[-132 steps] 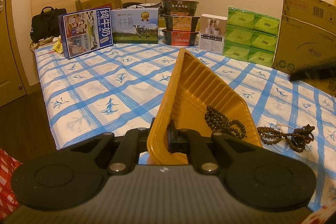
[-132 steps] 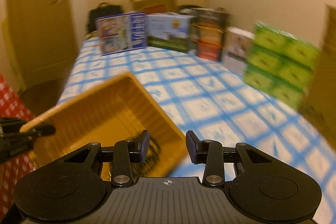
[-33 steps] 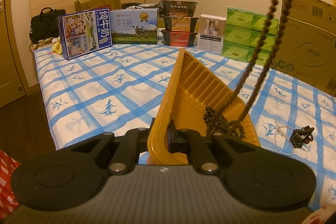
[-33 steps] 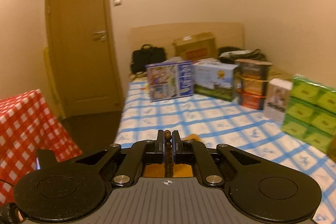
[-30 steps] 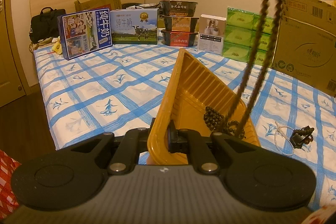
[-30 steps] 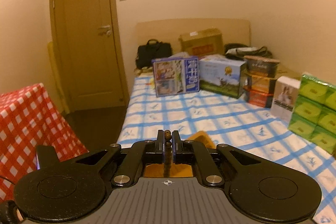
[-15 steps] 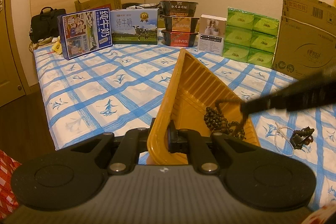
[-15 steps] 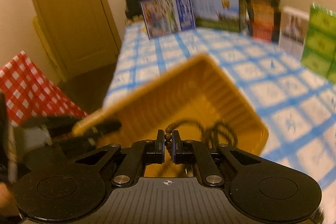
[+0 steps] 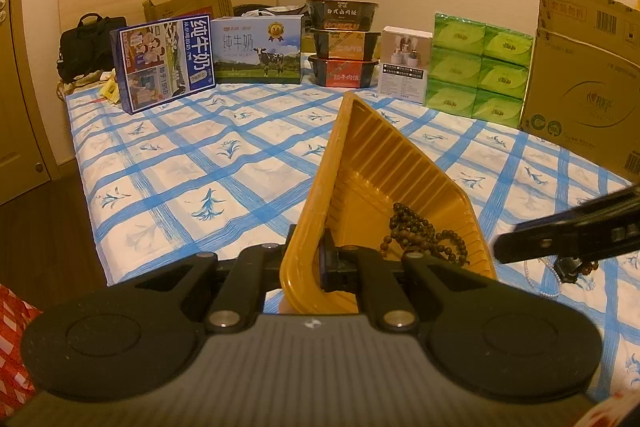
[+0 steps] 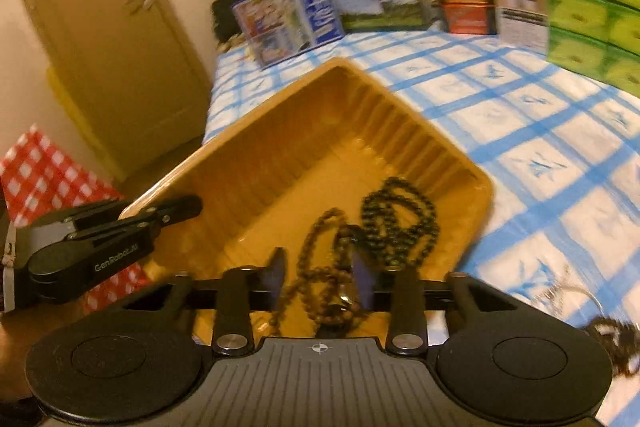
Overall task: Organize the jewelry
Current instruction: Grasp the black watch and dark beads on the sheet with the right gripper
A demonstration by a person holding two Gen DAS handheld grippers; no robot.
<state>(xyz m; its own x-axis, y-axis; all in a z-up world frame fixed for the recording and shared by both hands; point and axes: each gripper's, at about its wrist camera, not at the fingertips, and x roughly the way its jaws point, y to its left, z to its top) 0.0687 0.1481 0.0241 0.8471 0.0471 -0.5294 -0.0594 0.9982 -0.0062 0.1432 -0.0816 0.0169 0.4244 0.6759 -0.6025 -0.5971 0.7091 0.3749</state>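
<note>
A yellow ribbed tray (image 9: 384,163) is held tilted over the blue-checked bed, with my left gripper (image 9: 320,259) shut on its near rim. Two bead strings lie in its low corner: a dark one (image 10: 396,219) and a brown one (image 10: 316,259). My right gripper (image 10: 320,275) hovers just above that corner. Its jaws are opening, and the brown string lies loose between them, free of the pads. In the left wrist view the right gripper (image 9: 508,247) reaches in from the right. A white pearl bracelet (image 9: 540,275) and a dark beaded piece (image 9: 576,265) lie on the bed beside the tray.
Milk cartons (image 9: 164,63), stacked food bowls (image 9: 344,43), green tissue packs (image 9: 480,67) and a big cardboard box (image 9: 584,75) line the far side of the bed. A black bag (image 9: 86,43) sits in the back left corner. A door (image 10: 100,27) and a red checked cloth (image 10: 44,179) are to the left.
The right gripper came down from high above the tray with the long brown string hanging from it. Its jaws have parted and the string now lies in the tray. The left gripper kept still.
</note>
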